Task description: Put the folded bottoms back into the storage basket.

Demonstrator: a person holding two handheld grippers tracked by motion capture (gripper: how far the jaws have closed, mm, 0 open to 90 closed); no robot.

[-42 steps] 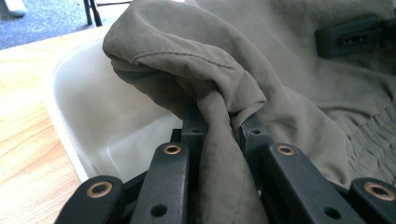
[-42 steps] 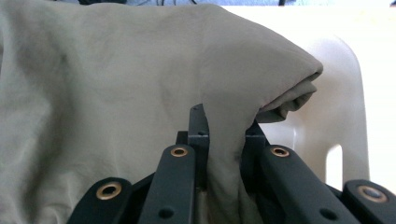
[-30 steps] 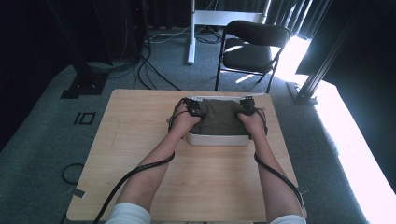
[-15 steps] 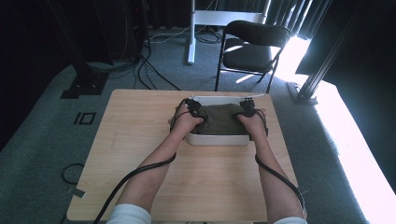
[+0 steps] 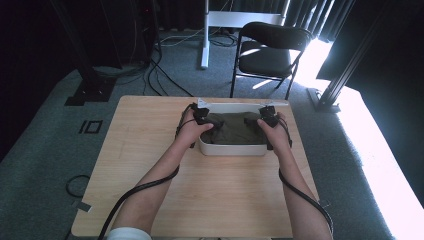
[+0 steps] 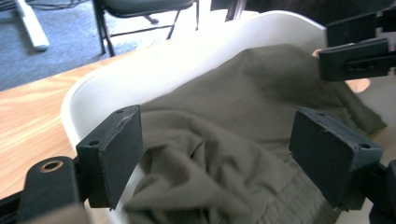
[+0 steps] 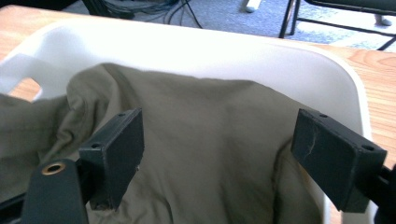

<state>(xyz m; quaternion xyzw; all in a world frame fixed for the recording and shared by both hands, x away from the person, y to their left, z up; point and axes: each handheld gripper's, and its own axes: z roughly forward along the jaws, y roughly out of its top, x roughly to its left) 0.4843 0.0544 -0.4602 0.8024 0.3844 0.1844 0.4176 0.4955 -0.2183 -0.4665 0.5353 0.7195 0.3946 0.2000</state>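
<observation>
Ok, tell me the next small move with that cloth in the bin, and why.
Probably lift both grippers straight up and clear. The olive cloth lies inside the white bin, and the left gripper and right gripper, jaws just opened, stand wide and grip nothing.

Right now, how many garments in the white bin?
1. A single olive-green garment lies crumpled in the white bin at the table's far edge, between the two open grippers. Anything under it would be hidden.

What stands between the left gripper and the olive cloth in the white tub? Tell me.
Nothing visible. The left gripper has just been opening its jaws; the olive cloth lies directly below, inside the white tub.
</observation>
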